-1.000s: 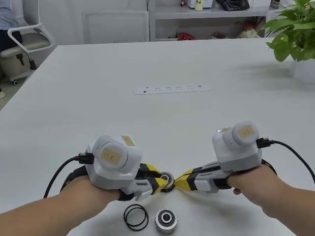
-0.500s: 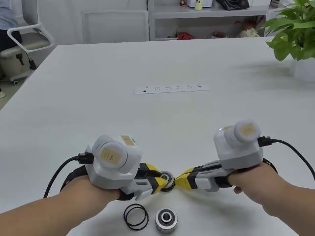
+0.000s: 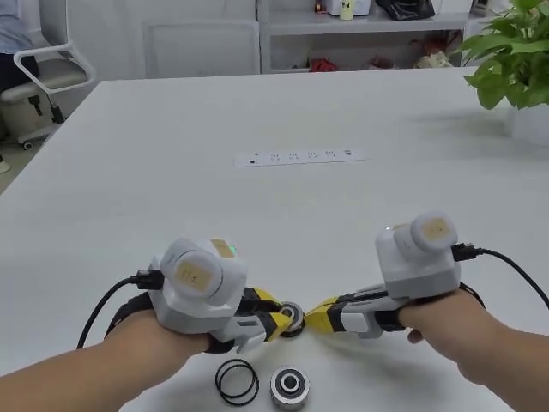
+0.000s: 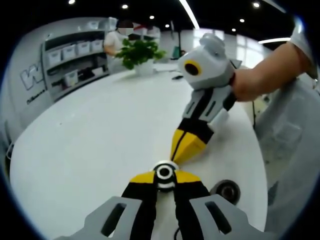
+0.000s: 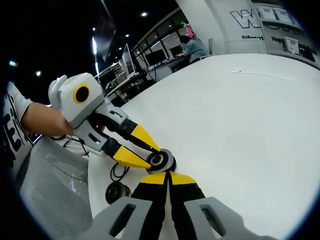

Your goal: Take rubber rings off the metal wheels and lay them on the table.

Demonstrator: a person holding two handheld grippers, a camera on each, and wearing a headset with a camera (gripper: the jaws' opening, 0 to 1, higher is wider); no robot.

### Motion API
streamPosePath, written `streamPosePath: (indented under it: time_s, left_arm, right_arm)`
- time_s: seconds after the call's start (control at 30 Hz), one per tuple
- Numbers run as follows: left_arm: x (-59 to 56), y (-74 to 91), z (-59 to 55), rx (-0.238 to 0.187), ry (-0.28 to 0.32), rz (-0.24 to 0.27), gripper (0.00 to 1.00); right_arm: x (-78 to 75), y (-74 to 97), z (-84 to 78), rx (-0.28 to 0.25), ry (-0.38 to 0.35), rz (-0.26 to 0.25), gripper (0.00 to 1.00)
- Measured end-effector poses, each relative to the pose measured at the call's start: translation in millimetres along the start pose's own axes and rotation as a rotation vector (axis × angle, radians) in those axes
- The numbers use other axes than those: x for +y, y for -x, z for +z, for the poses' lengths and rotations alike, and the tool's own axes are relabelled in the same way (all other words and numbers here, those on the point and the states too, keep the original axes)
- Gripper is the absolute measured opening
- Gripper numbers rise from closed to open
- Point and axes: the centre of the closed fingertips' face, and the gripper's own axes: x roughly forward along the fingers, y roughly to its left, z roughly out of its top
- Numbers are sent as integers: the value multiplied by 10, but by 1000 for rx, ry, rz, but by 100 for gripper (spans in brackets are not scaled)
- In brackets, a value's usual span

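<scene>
In the head view, two tools are seen low over the smooth white surface (image 3: 257, 215). The left tool (image 3: 280, 320) is clamped on one round metal wheel (image 3: 292, 315), and the right tool (image 3: 311, 318) is set tip-first against it. A second wheel (image 3: 289, 384) is laid flat nearer the person, just beside what look like two overlapped thin black rubber rings (image 3: 236, 378). Wide bare room is left up to one power strip (image 3: 299, 156). In the left gripper view, the wheel is pinched between yellow tips. In the right gripper view, the right tool's jaws are pressed together just under that wheel.
</scene>
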Motion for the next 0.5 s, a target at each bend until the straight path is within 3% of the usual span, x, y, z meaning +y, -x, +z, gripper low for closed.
streamPosePath:
  time_s: [0.17, 0.5]
  left_arm:
    - [-4, 0, -1, 3, -3, 2, 12]
    - [-7, -1, -5, 11, -4, 10, 12]
  right_arm:
    - [-15, 22, 54, -39, -67, 4, 0]
    - [12, 17, 69, -47, -62, 7, 0]
